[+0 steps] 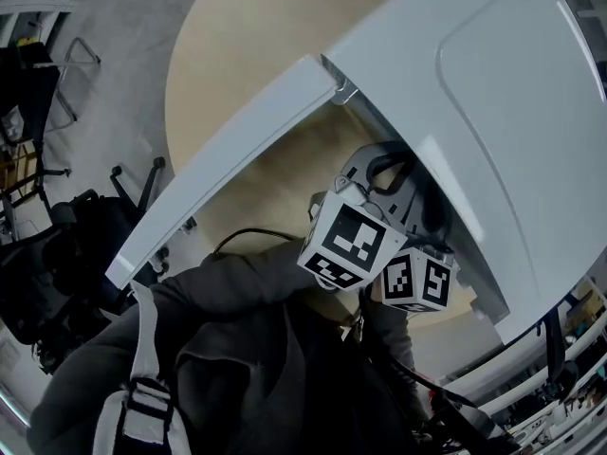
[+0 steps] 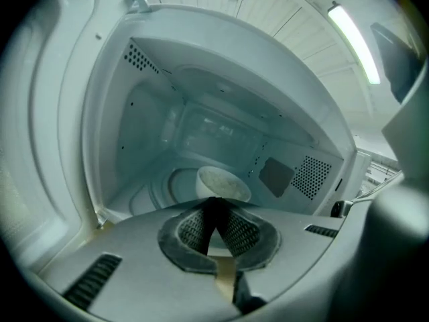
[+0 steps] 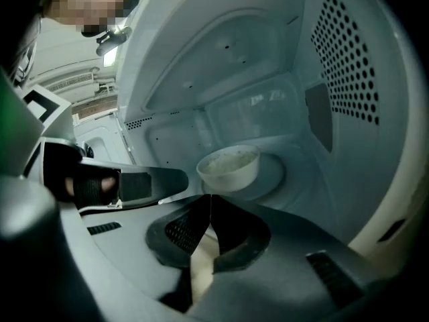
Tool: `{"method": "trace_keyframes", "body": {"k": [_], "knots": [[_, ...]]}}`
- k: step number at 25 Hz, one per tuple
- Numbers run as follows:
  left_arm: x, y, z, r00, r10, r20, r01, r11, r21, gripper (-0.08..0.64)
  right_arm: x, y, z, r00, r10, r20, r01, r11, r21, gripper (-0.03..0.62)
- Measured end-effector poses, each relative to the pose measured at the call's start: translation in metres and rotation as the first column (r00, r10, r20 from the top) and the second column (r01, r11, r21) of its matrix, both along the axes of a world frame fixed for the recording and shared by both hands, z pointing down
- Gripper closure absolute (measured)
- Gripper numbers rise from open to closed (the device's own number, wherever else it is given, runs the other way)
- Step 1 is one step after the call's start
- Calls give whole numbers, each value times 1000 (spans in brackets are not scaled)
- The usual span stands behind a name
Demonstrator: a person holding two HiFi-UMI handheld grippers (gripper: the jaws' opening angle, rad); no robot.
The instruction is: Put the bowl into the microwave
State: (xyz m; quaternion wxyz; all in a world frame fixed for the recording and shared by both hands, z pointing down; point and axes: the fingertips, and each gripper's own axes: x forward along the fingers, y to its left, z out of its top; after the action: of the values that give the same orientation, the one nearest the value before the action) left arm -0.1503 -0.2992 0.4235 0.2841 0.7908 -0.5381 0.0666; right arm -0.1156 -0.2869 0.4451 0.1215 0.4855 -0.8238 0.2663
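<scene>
Left gripper (image 2: 214,205) is showing its jaws pressed together with nothing between them, and the right gripper (image 3: 209,200) is doing the same, its tips meeting on empty air. Just ahead of both pairs of tips, the bowl (image 2: 222,182) is sitting upright on the round turntable (image 3: 275,173) inside the microwave (image 1: 503,112), clear of either tool and a little beyond them toward the back wall. Judging by that, the bowl is already resting where the task wants it. The closed, empty jaws are making a slim shape that could pass the cavity mouth without catching the bowl's rim. Both hands are reaching side by side into the opening, the tools pointing forward and somewhat downward toward the cavity floor, the left one lying just to the left of the right one. The door (image 1: 228,173) is hanging open off to the left of the tools, leaving room to draw back
</scene>
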Motion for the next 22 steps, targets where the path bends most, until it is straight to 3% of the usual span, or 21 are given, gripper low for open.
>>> {"method": "trace_keyframes", "body": {"k": [7,15,22], "knots": [[-18,59,-19,1000,28,-9,-28,1000,2,551,-27,60,-18,998,-46,35,45,999,10,581],[-14,132,-69,991,128,-36,-123,984,129,551,-33,134,-63,998,-14,54,9,995,98,581],[3,224,-112,994,112,12,-111,962,248,551,-16,225,-108,997,-53,63,39,976,216,581]]}}
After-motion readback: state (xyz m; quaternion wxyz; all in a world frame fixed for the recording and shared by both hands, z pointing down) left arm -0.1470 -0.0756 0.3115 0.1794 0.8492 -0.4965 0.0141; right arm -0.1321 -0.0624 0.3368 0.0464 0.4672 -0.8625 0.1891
